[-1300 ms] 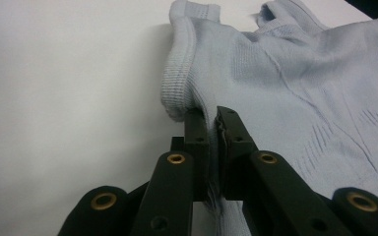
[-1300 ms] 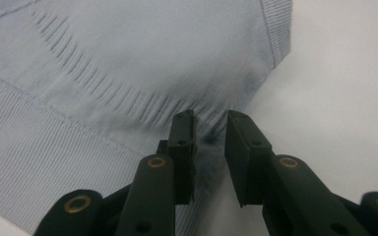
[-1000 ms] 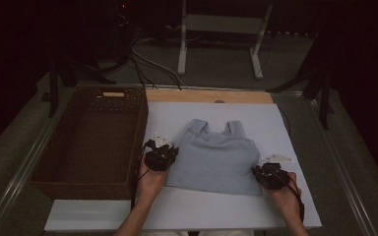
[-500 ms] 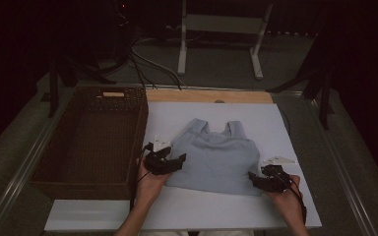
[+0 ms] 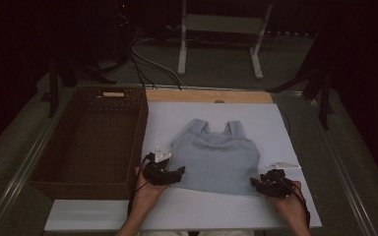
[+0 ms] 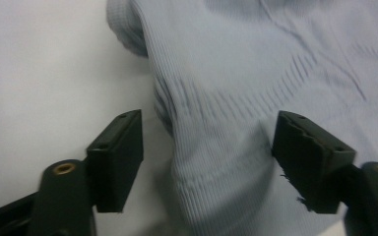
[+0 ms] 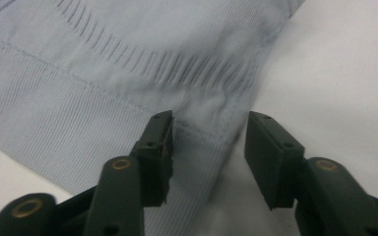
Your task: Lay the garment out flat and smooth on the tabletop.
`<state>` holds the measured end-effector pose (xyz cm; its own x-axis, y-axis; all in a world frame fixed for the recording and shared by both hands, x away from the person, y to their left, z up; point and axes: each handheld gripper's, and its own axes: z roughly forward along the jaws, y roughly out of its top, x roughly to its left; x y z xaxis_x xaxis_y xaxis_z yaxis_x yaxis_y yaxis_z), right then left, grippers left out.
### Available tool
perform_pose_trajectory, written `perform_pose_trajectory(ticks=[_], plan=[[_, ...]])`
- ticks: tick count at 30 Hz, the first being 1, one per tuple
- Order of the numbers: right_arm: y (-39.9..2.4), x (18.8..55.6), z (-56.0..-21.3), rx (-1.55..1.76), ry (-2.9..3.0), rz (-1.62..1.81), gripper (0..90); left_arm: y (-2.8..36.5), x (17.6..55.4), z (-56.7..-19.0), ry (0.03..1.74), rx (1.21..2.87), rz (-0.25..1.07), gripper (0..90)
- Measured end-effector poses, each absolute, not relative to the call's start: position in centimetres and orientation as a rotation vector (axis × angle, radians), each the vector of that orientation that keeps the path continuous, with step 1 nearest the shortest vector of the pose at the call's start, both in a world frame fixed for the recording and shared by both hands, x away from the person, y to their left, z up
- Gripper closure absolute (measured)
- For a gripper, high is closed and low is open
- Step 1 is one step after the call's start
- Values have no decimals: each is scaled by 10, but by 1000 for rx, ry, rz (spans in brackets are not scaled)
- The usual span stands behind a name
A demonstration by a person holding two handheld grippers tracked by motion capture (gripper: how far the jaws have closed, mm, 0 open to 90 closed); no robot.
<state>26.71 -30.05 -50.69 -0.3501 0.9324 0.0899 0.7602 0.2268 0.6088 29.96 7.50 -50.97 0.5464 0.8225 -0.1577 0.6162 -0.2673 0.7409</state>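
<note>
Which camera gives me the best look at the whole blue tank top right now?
The high view: it shows the whole tank top flat on the white board, both straps and the hem. The left gripper view gives a close-up of its ribbed side edge, and the right gripper view the hem corner between open jaws.

On the white board [image 5: 275,123], bare strips lie open along the near edge, the far edge and right of the flat pale blue ribbed knit top [image 5: 216,160], while the tall brown wicker basket [image 5: 139,128] walls off the left side.
</note>
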Motion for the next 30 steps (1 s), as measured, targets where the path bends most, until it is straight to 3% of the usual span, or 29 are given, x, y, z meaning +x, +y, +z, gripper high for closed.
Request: perform_pose_trajectory(ticks=[3, 11, 14, 30], plan=[[-300, 267, -507, 1597, 2209, 838, 569, 75, 297, -511, 1160, 1996, 317, 391], [-299, 265, -506, 1617, 2249, 882, 797, 75, 298, -511, 1194, 2011, 285, 695], [-297, 264, -505, 1605, 2256, 878, 812, 76, 297, -509, 1193, 1995, 263, 803], [-297, 249, -500, 1594, 2283, 931, 814, 83, 285, -499, 1186, 1998, 219, 844]])
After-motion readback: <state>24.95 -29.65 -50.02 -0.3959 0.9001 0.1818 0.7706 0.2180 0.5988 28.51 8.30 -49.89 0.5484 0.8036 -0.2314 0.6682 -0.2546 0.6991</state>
